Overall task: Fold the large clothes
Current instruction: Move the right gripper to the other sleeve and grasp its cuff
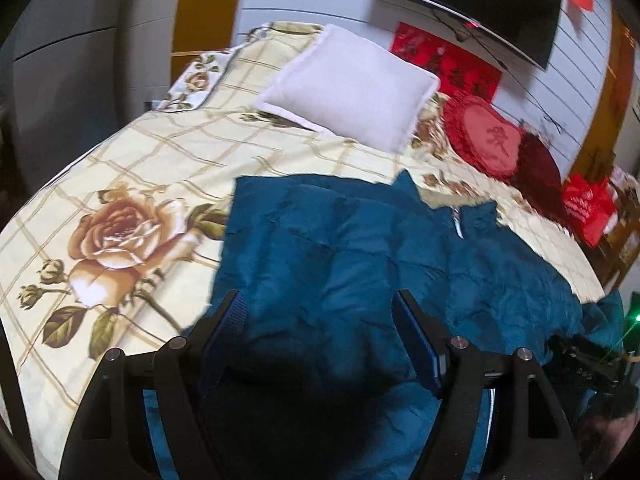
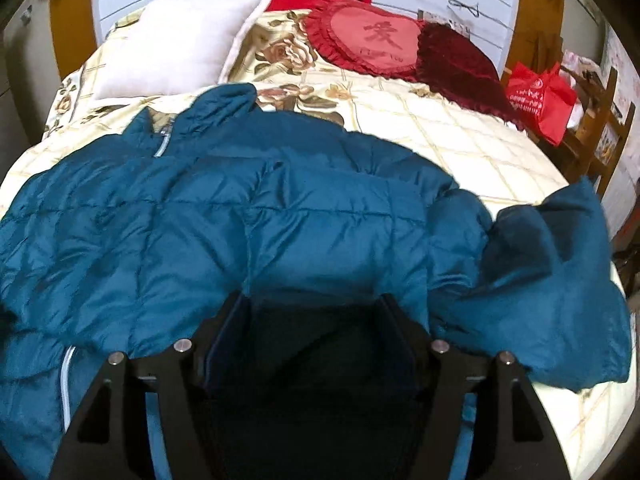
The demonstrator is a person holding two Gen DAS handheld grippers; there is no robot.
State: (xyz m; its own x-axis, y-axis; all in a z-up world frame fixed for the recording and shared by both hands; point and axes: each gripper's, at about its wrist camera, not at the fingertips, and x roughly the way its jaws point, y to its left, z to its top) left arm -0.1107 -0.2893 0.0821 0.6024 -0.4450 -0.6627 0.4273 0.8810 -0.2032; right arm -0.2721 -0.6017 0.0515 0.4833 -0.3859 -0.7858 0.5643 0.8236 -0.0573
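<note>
Both claws, left claw [image 1: 320, 344] and right claw [image 2: 316, 336], seen spread wide, nothing gripped. Teal puffer jacket [image 2: 224, 216] spread on bed [image 2: 460, 136]; judged soft, bulky, slippery; best pinched at hem or sleeve [image 2: 560, 280].

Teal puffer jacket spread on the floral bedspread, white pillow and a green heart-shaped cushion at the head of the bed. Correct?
Not quite: the heart-shaped cushion is red, not green, as the right wrist view shows. The teal puffer jacket, floral bedspread and white pillow are as stated.

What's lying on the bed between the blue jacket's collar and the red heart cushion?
Only bare floral bedspread lies between the jacket collar and heart cushion; the right wrist view shows it.
</note>
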